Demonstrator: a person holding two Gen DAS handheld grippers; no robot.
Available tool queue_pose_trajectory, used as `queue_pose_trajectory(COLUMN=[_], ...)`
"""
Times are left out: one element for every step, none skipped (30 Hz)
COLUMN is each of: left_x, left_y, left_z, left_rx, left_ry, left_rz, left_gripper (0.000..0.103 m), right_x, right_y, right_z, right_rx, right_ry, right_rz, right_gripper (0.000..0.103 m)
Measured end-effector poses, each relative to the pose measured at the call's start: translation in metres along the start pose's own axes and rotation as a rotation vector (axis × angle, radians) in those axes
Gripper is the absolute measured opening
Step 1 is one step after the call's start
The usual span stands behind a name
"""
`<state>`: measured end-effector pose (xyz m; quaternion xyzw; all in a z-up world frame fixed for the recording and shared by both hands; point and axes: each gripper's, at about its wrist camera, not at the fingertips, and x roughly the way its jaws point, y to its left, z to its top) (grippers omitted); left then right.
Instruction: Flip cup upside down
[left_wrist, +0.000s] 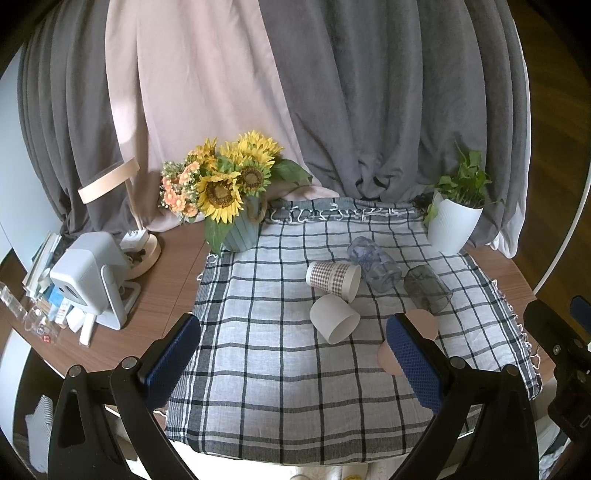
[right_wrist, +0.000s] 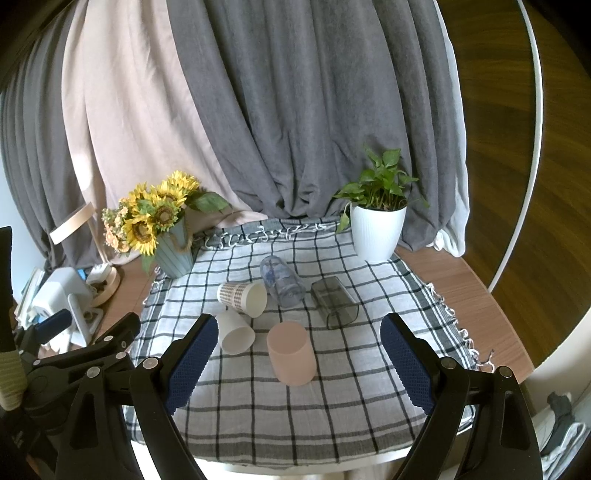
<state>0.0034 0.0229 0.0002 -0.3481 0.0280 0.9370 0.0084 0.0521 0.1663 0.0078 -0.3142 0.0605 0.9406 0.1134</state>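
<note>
Both tools are spread wide and carry nothing: the left tool (left_wrist: 291, 354) and the right tool (right_wrist: 299, 354) hang over the near edge of the grey-and-white checked cloth (right_wrist: 258, 413) that covers the wooden surface (right_wrist: 450, 280).

Five cups sit near the cloth's middle. The pale pink matte cup (right_wrist: 291, 352) stands closest to the near edge with its flat end up, so it looks already inverted. The other four lie on their sides, mouths toward the near edge: a small plain white cup (right_wrist: 234, 332), a checked brown-and-white paper cup (right_wrist: 242, 297) just behind it, a clear glass tumbler with a bluish print (right_wrist: 282, 282), and a smoky grey transparent cup (right_wrist: 334, 301) toward the right edge. I judge one of these to be the next to flip.

Risks: the lying cups can roll, so a pad that meets a wall off-centre may send one away. The white and paper cups seem to touch, so closing on one could nudge the other. The paper wall may crush under a hard squeeze, and the two transparent cups look slick. The cloth is loose and could bunch under a dragged rim. The sunflower bouquet in its ribbed blue-grey vase (right_wrist: 173, 254) and the green plant in a white ribbed pot (right_wrist: 376, 232) stand at the far corners, well apart from the cups.
</note>
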Motion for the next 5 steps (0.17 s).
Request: queue_pose_trajectory(left_x=[-0.0001, 0.0014, 0.0014, 0.002, 0.0028], left_y=[0.0003, 0.0001, 0.0002, 0.0006, 0.0009], left_z=[-0.0004, 0.0004, 0.0004, 0.0002, 0.0001], left_rx=[0.0, 0.001, 0.001, 0.0, 0.0], left_ry=[0.0, 0.002, 0.002, 0.003, 0.004], left_rz=[0.001, 0.001, -0.001, -0.002, -0.002], left_gripper=[0.103, 0.103, 0.103, 0.103, 0.103], right_x=[-0.0001, 0.0017, 0.002, 0.0036, 0.0051], right_y=[0.0, -0.0009, -0.0007, -0.0014, -0.0019], right_z=[-0.0002, 0.001, 0.0007, 0.0016, 0.0024], right_rx=[0.0, -0.001, -0.002, -0.002, -0.001], right_ry=[0.0, 0.001, 0.004, 0.005, 0.007], right_rz=[0.001, 0.001, 0.0, 0.002, 0.003], right_gripper=[0.09, 0.09, 0.09, 0.09, 0.09])
